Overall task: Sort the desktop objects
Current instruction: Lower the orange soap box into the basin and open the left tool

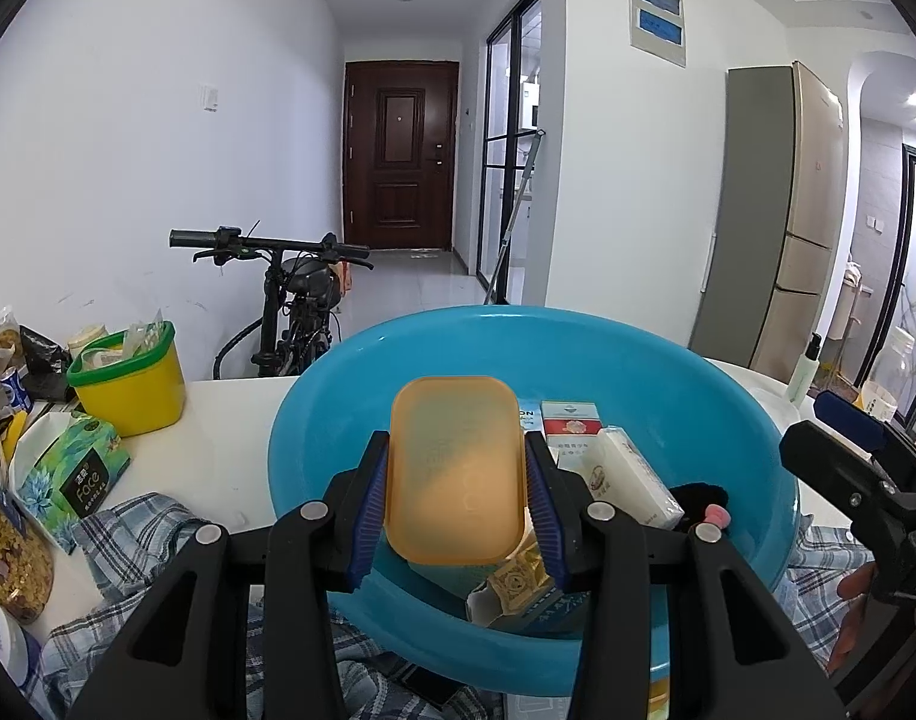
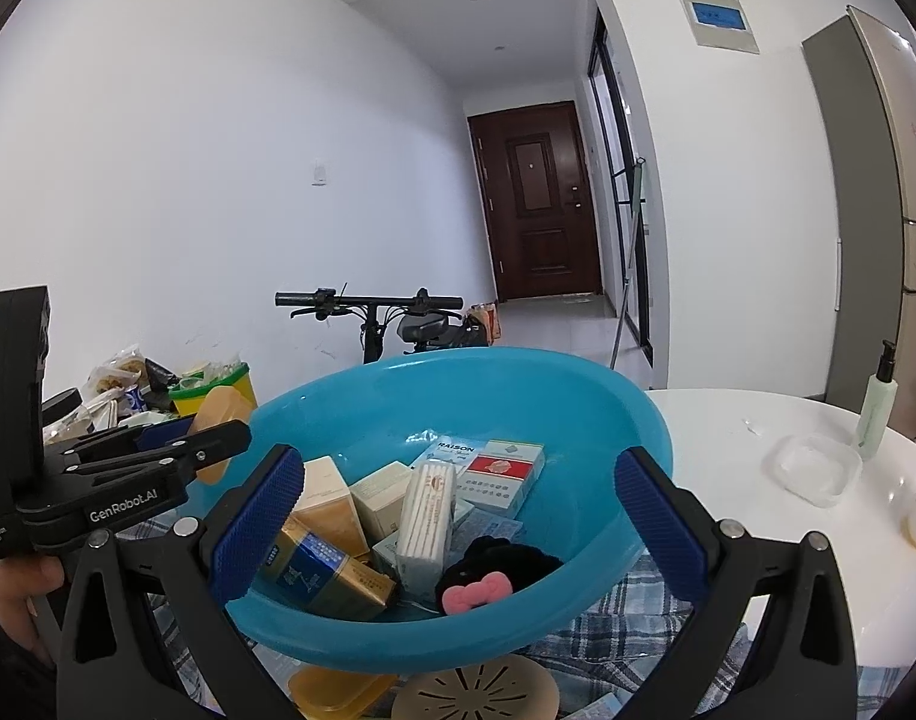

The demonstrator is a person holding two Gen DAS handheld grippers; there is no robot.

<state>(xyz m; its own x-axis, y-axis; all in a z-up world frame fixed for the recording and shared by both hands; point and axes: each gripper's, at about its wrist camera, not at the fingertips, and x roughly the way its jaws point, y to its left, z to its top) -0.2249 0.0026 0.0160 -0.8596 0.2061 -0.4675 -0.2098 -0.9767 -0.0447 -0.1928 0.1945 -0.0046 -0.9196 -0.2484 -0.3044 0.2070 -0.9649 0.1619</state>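
At centre frame of the left wrist view, your left gripper [image 1: 458, 474] clamps the orange lid [image 1: 456, 468] above the blue basin [image 1: 314, 420], while your right gripper [image 2: 458, 498] stands wide apart, holding nothing, over the same basin.

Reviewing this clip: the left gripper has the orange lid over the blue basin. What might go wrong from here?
1. The left gripper pinches the orange lid only by its edges; smooth plastic might slip and fall among the boxes.
2. The blue basin is already crowded with cigarette packs and a gold box; a dropped lid may land tilted on top.
3. The basin sits on a rumpled plaid cloth, so a knock from the open right gripper might shift it.
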